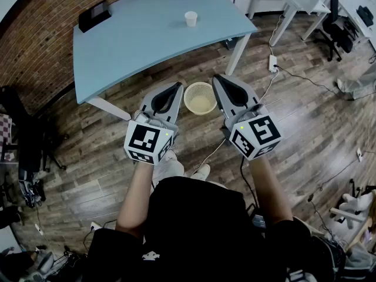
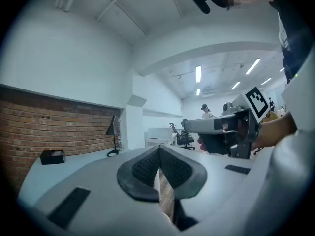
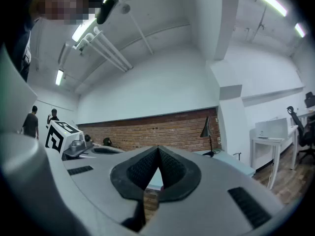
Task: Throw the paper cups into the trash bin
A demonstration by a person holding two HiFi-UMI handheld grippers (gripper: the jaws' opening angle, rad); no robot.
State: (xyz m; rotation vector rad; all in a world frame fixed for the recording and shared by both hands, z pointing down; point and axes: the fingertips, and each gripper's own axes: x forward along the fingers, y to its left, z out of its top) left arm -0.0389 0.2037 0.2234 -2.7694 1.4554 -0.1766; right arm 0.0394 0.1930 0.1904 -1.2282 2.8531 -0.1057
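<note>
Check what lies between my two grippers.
In the head view, the trash bin on the floor shows in the gap between the left gripper and the right gripper; both are shut and empty.

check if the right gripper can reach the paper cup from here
Probably not from here: the paper cup stands well across the table, far beyond the right gripper, whose jaws are shut. Nothing stands near it; stepping closer should do.

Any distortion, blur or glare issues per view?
Head view: heavy fisheye, table edge bows, paper cup sharp. Left gripper view: dark vignette, left tool close and soft. Right gripper view: ceiling lights blown out, same vignette.
</note>
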